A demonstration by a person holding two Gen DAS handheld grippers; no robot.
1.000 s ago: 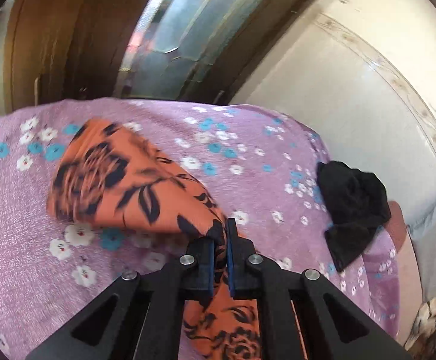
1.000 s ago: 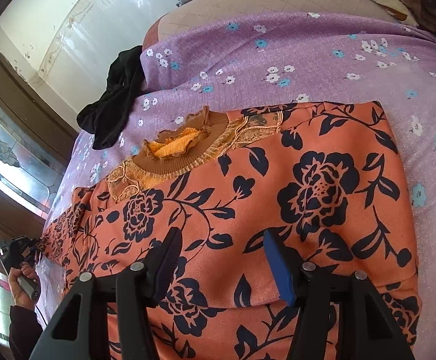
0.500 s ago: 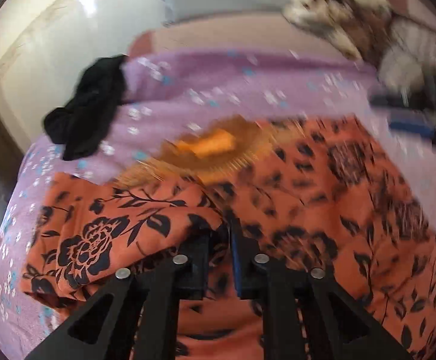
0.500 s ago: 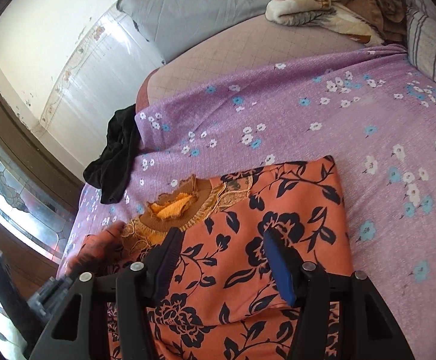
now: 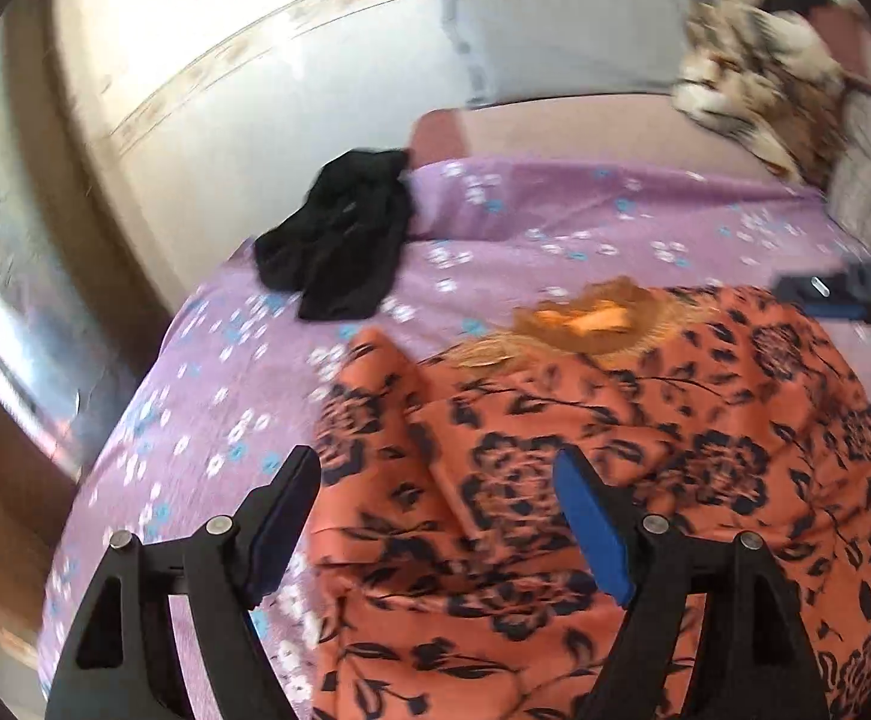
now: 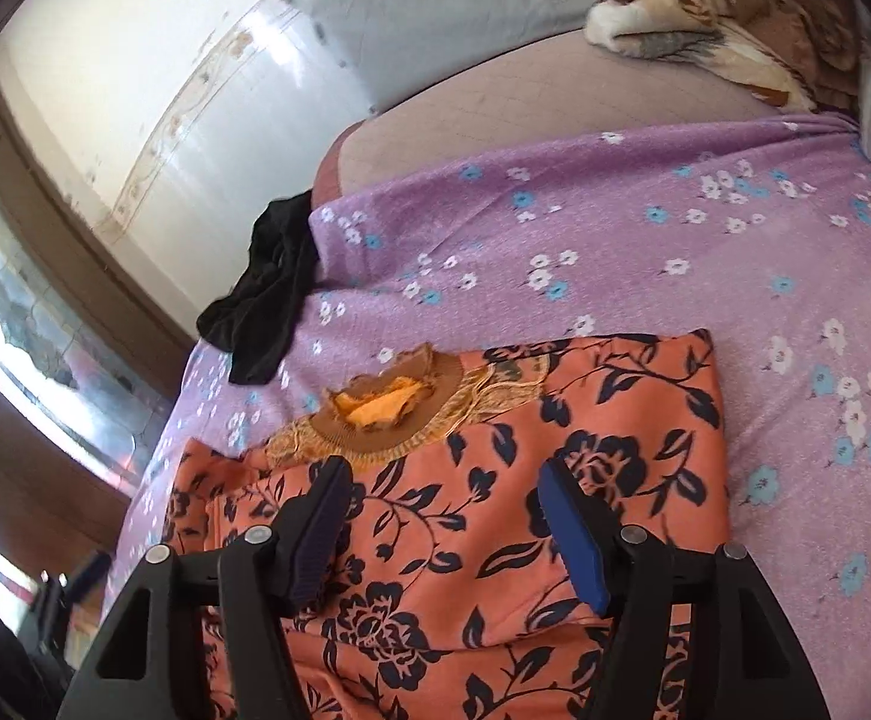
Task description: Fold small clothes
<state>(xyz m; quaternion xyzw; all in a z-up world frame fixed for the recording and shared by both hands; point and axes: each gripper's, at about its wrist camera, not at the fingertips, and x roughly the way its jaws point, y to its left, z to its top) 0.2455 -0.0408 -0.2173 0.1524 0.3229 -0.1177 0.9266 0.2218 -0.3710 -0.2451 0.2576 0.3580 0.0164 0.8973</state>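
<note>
The orange top [image 6: 495,516] lies flat on your purple sheet [image 6: 675,252], one sleeve folded in over its body. Your left gripper [image 5: 435,480] and right gripper [image 6: 441,498] hover above it, jaws opening, gripping nothing. Black cloth [image 6: 267,300] sits at the sheet's edge.

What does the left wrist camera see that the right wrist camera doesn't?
Only the left wrist view shows the left claw, its jaws opening above the folded-in sleeve with nothing pinched, and the other claw's tip poking in at the right edge.

Only the right wrist view shows the right claw, jaws opening, nothing gripped, and the orange top's straight right edge.

Both show the orange flowered top, the black garment, the purple flowered sheet and the brown blanket.
</note>
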